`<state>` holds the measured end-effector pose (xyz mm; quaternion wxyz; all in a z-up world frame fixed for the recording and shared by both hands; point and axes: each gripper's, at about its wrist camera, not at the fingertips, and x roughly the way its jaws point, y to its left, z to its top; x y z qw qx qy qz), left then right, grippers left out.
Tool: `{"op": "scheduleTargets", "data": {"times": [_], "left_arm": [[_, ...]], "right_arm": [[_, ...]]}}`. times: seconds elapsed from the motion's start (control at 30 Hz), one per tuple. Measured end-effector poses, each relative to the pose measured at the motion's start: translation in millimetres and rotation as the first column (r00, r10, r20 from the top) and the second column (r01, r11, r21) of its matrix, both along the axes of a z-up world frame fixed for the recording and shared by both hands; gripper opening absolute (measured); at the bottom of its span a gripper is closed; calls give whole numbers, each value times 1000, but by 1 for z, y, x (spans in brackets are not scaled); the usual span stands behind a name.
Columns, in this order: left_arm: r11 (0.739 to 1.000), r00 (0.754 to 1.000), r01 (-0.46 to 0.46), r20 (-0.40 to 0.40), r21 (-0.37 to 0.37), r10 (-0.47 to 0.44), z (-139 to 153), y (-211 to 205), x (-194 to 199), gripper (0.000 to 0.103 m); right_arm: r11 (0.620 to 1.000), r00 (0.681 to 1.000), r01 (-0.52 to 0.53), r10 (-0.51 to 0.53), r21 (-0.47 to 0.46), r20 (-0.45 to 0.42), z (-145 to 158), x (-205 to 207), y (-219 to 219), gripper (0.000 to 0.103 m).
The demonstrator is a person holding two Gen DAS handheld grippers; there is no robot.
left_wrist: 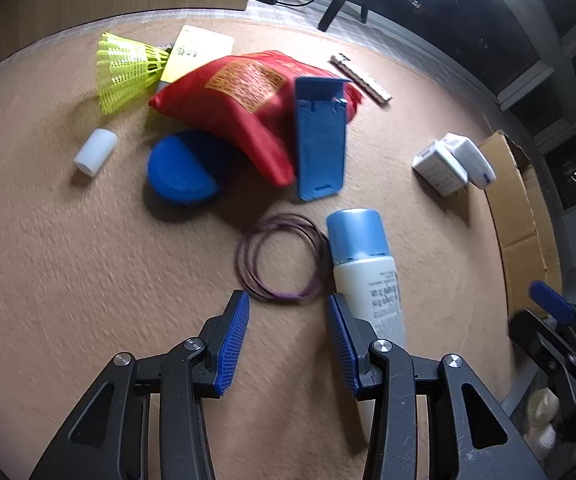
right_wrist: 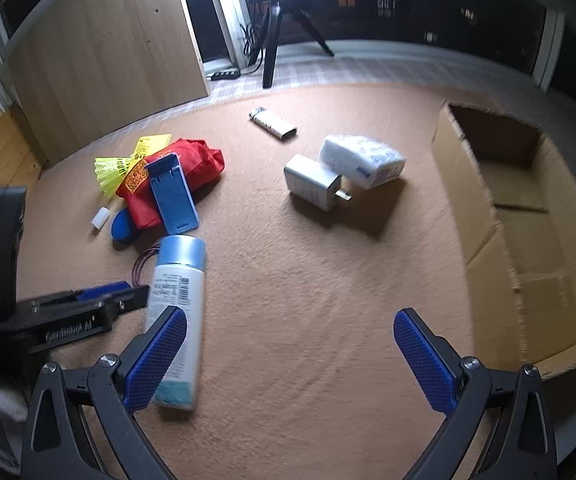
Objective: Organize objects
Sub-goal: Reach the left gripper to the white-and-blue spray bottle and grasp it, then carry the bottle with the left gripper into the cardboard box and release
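Note:
My left gripper [left_wrist: 288, 312] is open and empty, hovering just short of a purple wire coil [left_wrist: 281, 258]. A white bottle with a blue cap [left_wrist: 366, 264] lies beside its right finger; it also shows in the right wrist view [right_wrist: 177, 304]. My right gripper [right_wrist: 290, 338] is wide open and empty over bare mat, the bottle by its left finger. A red pouch [left_wrist: 243, 104], blue phone stand [left_wrist: 320, 140], blue round case [left_wrist: 179, 168], yellow shuttlecock [left_wrist: 125, 70] and white cylinder [left_wrist: 95, 152] lie beyond. The left gripper [right_wrist: 87, 308] shows at the right view's left.
An open cardboard box [right_wrist: 528, 216] stands at the right edge of the tan mat. A white charger [right_wrist: 314, 182] and tissue pack [right_wrist: 362, 160] lie mid-mat, a lighter [right_wrist: 271, 122] farther back. A yellow card [left_wrist: 197, 50] and a harmonica-like bar [left_wrist: 362, 78] lie behind the pouch. A wooden cabinet [right_wrist: 107, 48] stands behind.

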<state>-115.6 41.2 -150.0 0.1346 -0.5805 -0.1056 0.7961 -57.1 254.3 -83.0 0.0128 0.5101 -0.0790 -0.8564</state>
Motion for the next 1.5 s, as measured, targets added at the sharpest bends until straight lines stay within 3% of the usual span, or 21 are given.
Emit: {"op": "scheduleTargets", "data": {"times": [0.1, 0.27, 0.47, 0.6, 0.83, 1.03, 1.23, 1.5], "left_arm": [[1000, 1000, -1, -21, 0, 1, 6, 0, 9, 44], [999, 999, 3, -33, 36, -2, 15, -4, 24, 46], [995, 1000, 12, -3, 98, -11, 6, -1, 30, 46], [990, 1000, 25, -4, 135, -25, 5, 6, 30, 46], [986, 999, 30, 6, 165, -31, 3, 13, 30, 45], [985, 999, 44, 4, 166, -46, 2, 23, 32, 42], [986, 999, 48, 2, 157, -49, 4, 32, 33, 43], [985, 994, 101, -56, 141, -94, 35, 67, 35, 43]], "right_arm": [[999, 1000, -13, 14, -40, 28, -10, -6, 0, 101], [993, 995, -44, 53, -107, 85, -28, -19, -7, 88], [965, 980, -67, 112, -252, 166, -50, -38, -17, 69], [959, 975, -94, 142, -267, 168, -53, -47, -23, 65], [921, 956, -148, 227, -360, 188, -56, -59, -30, 46], [894, 937, -188, 287, -406, 200, -60, -60, -38, 36], [891, 932, -201, 302, -408, 200, -58, -58, -38, 34], [894, 963, -155, 232, -420, 139, -30, -45, 5, 34]]}}
